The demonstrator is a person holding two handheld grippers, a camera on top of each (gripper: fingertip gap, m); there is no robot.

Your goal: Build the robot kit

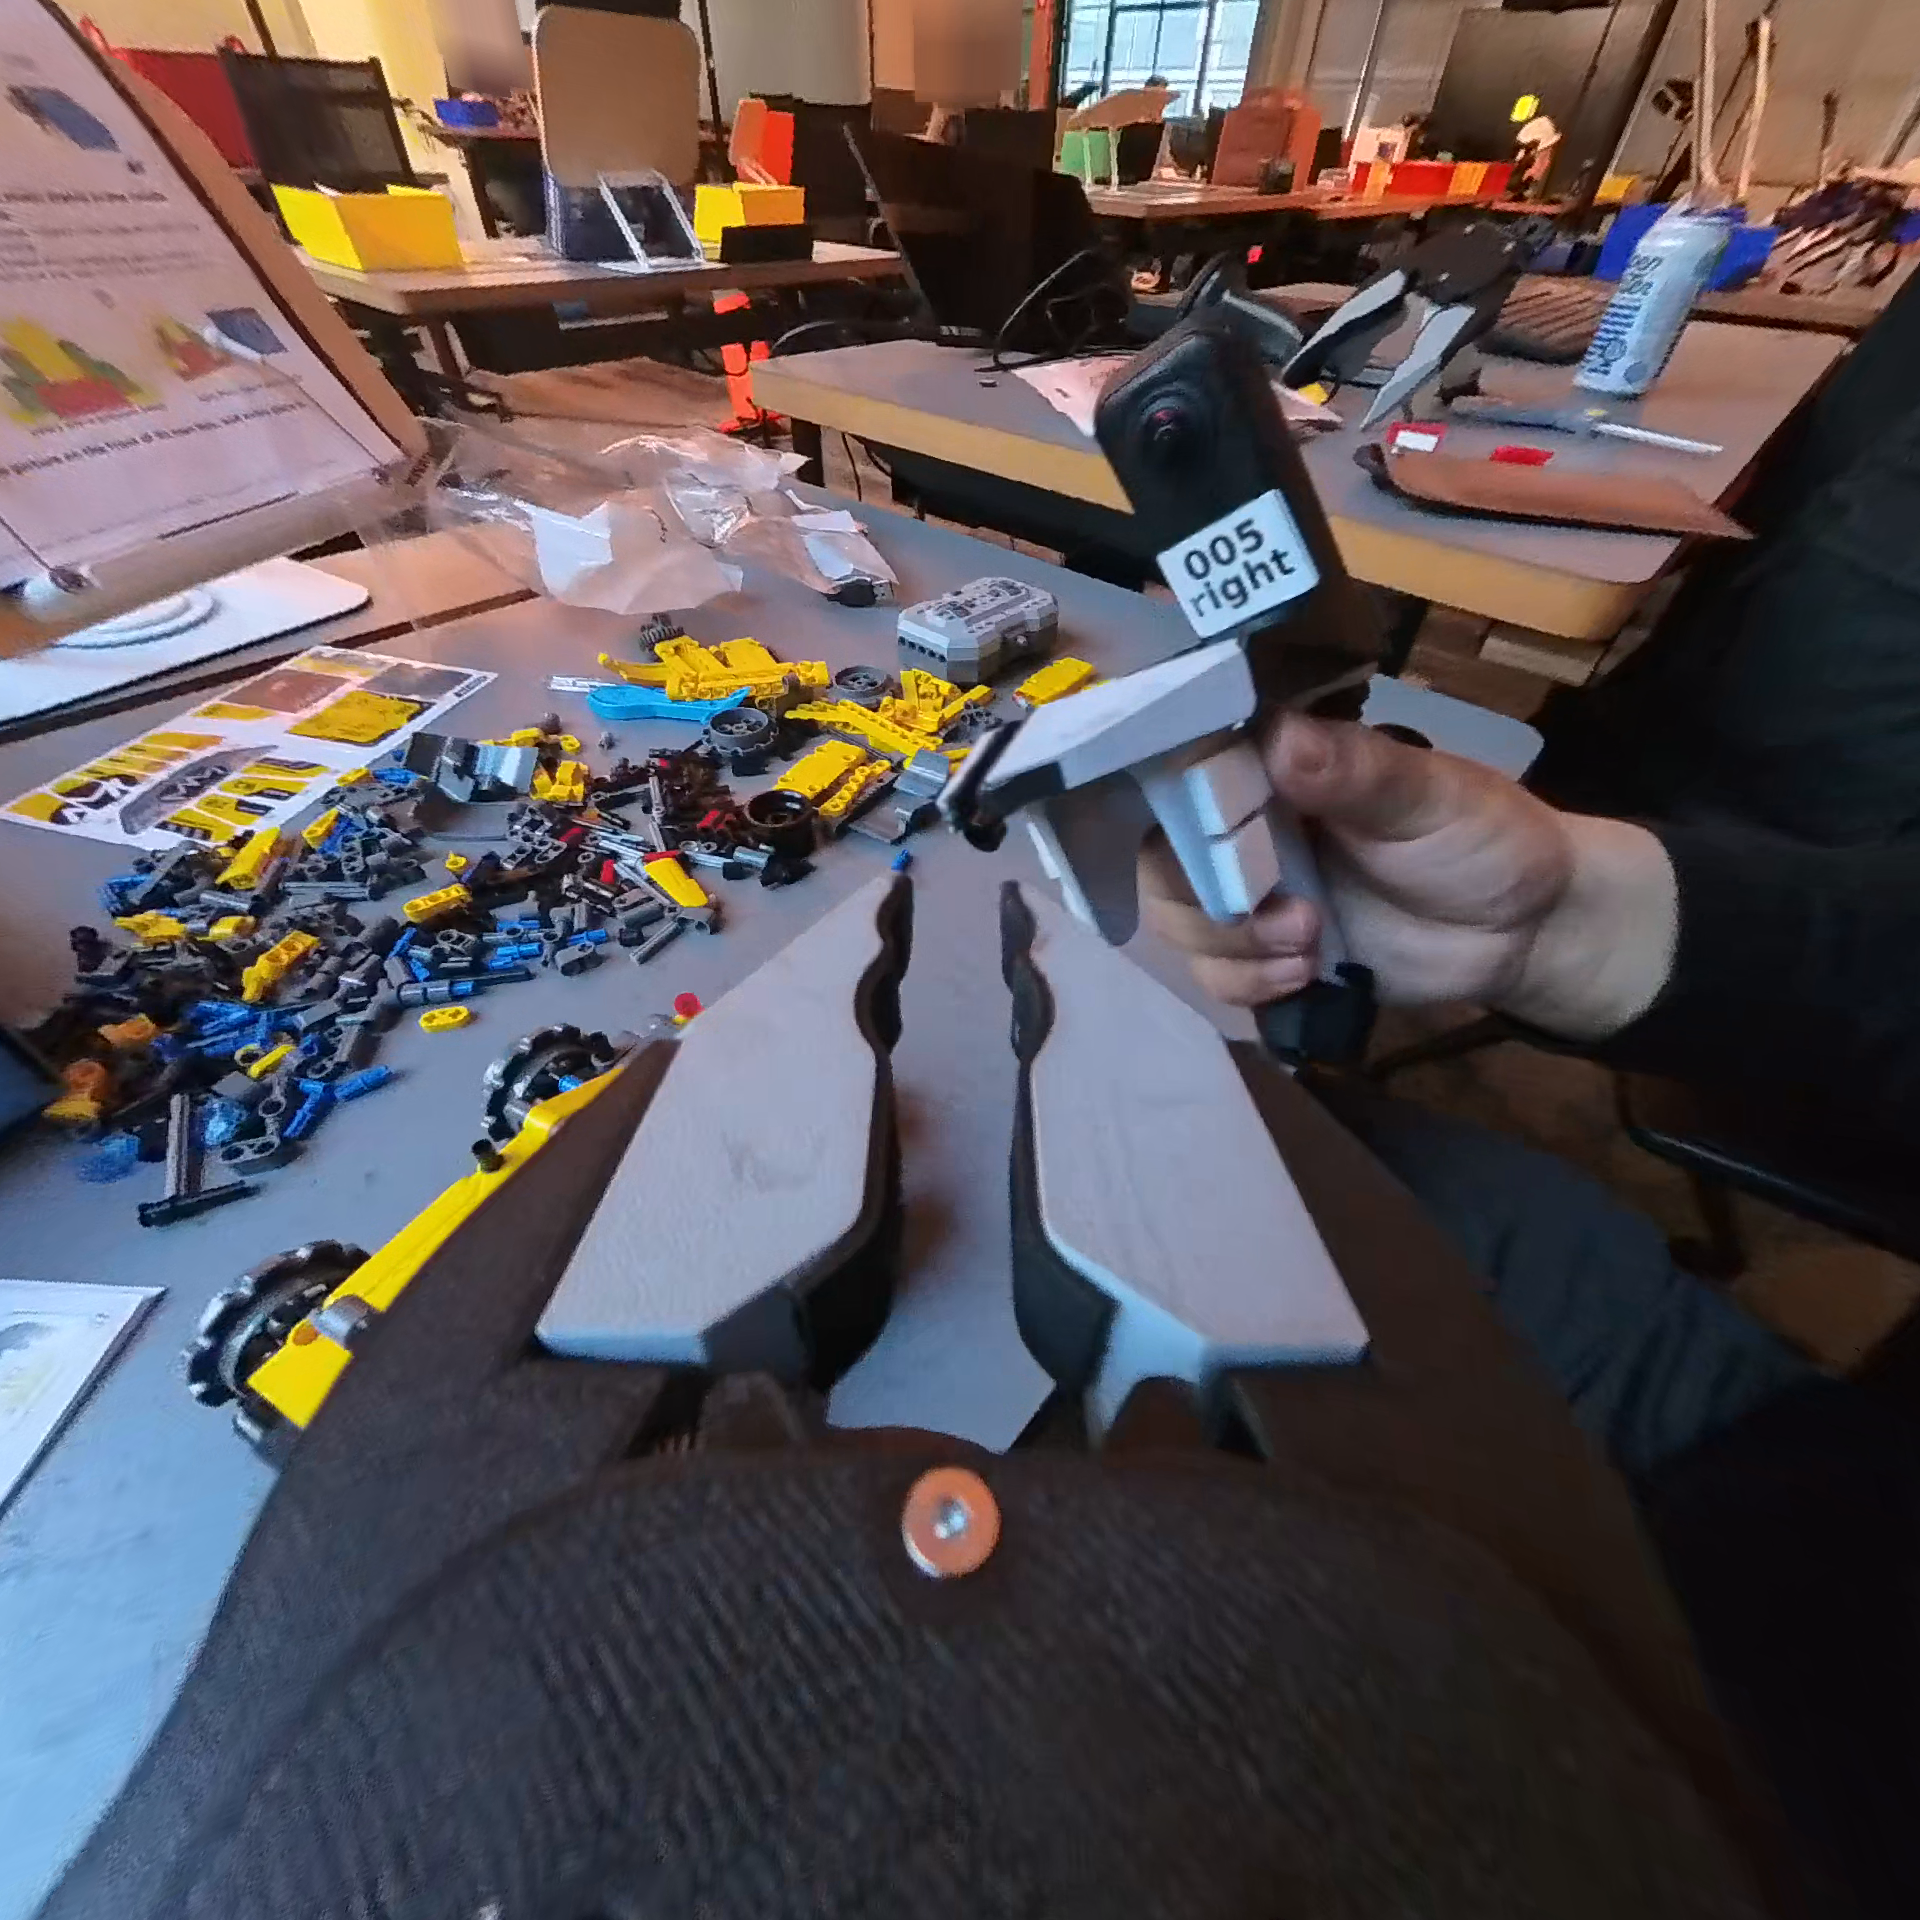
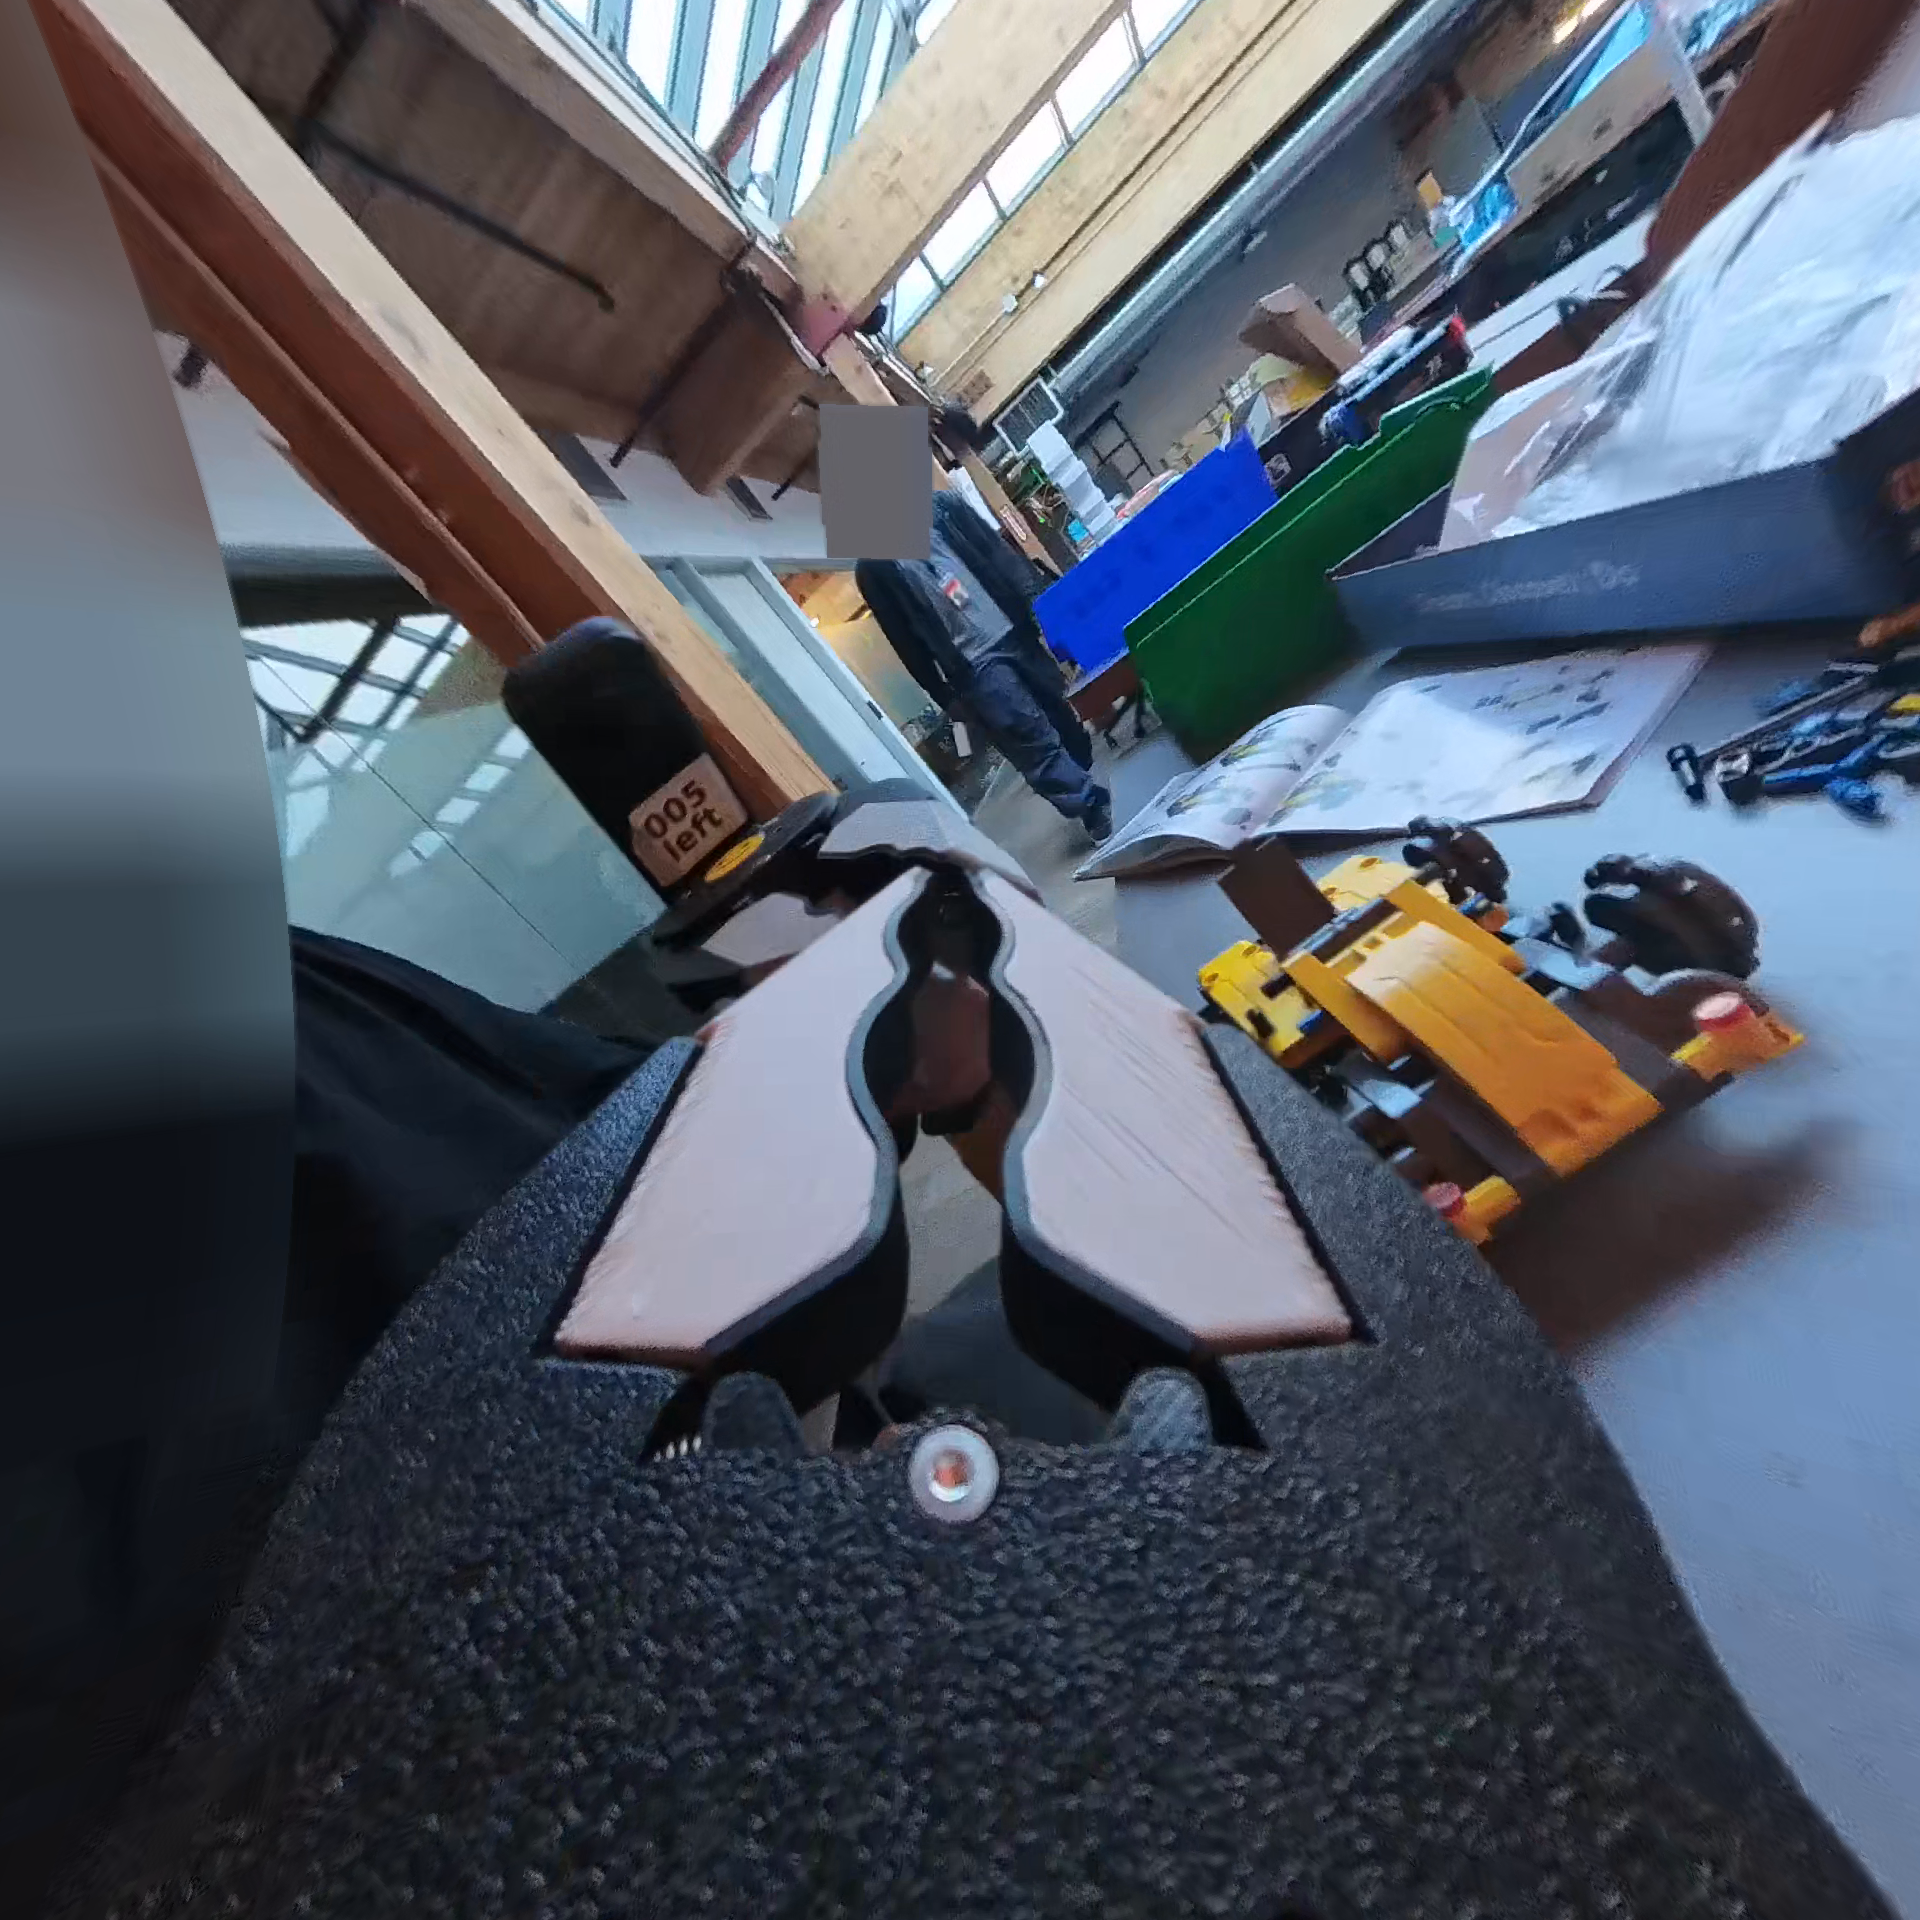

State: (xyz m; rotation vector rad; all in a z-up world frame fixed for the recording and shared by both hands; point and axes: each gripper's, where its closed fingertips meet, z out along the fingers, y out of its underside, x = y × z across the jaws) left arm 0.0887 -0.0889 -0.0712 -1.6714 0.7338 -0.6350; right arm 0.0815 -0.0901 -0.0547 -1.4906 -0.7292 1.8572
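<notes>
Two grippers I run hold nothing: the left gripper [image 1: 954, 899] gapes slightly, mid-frame; the right gripper [image 2: 951, 883] has its wavy tips touching. A blocky yellow brick vehicle [image 2: 1455, 1029] sits right of centre, and glossy loose bricks [image 1: 436, 883] heap at left on the smooth grey table [image 1: 125, 1507].

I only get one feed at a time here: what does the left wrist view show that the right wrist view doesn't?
Left wrist view only: the loose brick pile, grey battery box, crumpled plastic bags, and the hand holding the right gripper, fingertips closed. Right wrist view only: an open instruction booklet, green bin and a standing person. Both: the yellow wheeled model, the grey table, and the left gripper, slightly open and empty.
</notes>
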